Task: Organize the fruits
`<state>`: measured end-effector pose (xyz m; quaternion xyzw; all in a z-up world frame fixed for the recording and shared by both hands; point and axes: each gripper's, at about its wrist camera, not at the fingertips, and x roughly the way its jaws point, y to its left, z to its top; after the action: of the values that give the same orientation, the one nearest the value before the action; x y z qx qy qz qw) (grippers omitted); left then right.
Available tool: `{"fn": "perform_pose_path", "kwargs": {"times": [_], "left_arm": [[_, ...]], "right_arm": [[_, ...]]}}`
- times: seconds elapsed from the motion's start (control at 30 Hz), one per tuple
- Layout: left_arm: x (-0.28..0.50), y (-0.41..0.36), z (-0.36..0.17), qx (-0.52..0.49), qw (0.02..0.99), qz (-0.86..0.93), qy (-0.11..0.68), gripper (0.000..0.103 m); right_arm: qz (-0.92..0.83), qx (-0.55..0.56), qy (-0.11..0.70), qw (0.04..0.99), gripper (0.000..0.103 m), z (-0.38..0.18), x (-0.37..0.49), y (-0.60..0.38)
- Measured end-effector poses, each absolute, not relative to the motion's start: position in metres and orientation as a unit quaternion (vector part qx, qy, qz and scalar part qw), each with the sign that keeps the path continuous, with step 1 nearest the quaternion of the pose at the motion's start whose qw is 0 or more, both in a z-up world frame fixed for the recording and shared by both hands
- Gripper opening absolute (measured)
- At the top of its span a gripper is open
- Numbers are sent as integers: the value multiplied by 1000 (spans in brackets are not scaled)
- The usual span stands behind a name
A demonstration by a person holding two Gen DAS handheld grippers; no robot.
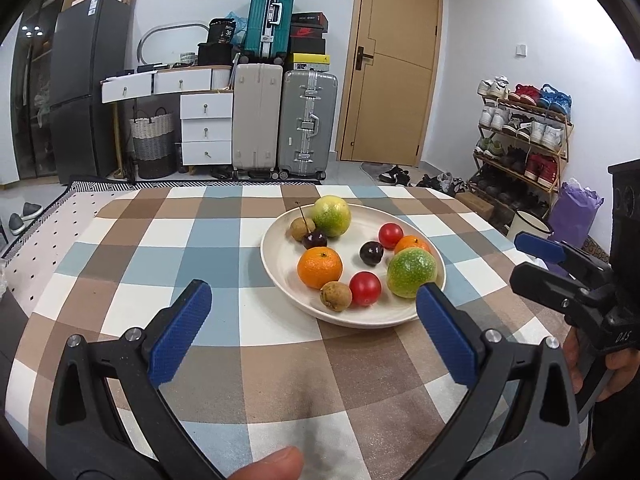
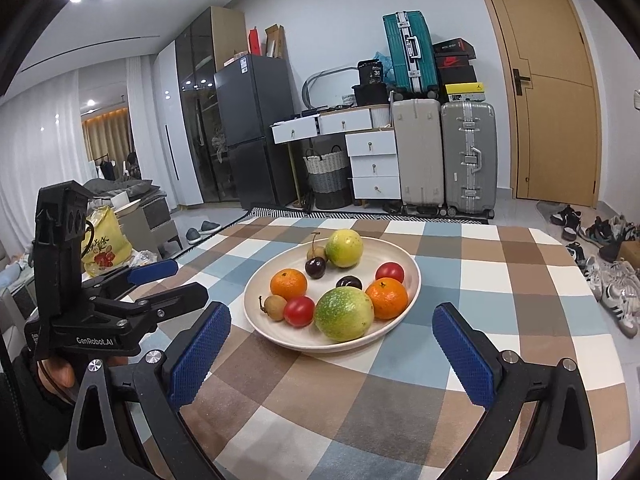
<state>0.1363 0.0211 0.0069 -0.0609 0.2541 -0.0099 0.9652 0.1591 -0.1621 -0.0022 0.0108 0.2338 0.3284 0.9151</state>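
Note:
A white plate (image 1: pixel 280 264) (image 2: pixel 412 276) sits on the checked tablecloth and holds mixed fruit: two green passion fruits (image 1: pixel 411 273) (image 2: pixel 344 313), two oranges (image 1: pixel 319 267) (image 2: pixel 386 298), two red tomatoes (image 1: pixel 365 288) (image 2: pixel 299 311), two dark cherries (image 1: pixel 371 253) (image 2: pixel 315 267) and two brown longans (image 1: pixel 335 296) (image 2: pixel 275 307). My left gripper (image 1: pixel 314 294) is open and empty, just short of the plate's near rim. My right gripper (image 2: pixel 332 316) is open and empty, its fingers either side of the plate's near edge. Each gripper shows in the other's view, the right (image 1: pixel 552 256), the left (image 2: pixel 160 280).
The checked tablecloth (image 1: pixel 224 240) covers the table around the plate. Beyond the far edge stand suitcases (image 1: pixel 280 120), white drawers (image 1: pixel 206 120), a dark fridge (image 1: pixel 86 80) and a shoe rack (image 1: pixel 520 132). A yellow bag (image 2: pixel 104 248) lies off the table's left side.

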Motion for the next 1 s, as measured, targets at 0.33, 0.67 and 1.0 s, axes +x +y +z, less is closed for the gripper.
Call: {"fn": "perform_pose_path", "kwargs": {"times": [0.33,0.67,1.0], "left_arm": [[138,24,5,-64,964,-8,256,102],[138,24,5,-64,964,-8,256,102],[138,24,5,-64,965,-8,256,102]], "right_arm": [[319,11,231,919,103,-2,159,-164],[321,12,230,919,103,-2,158,-165],[320,12,230,919,103,-2,158,-165]]}}
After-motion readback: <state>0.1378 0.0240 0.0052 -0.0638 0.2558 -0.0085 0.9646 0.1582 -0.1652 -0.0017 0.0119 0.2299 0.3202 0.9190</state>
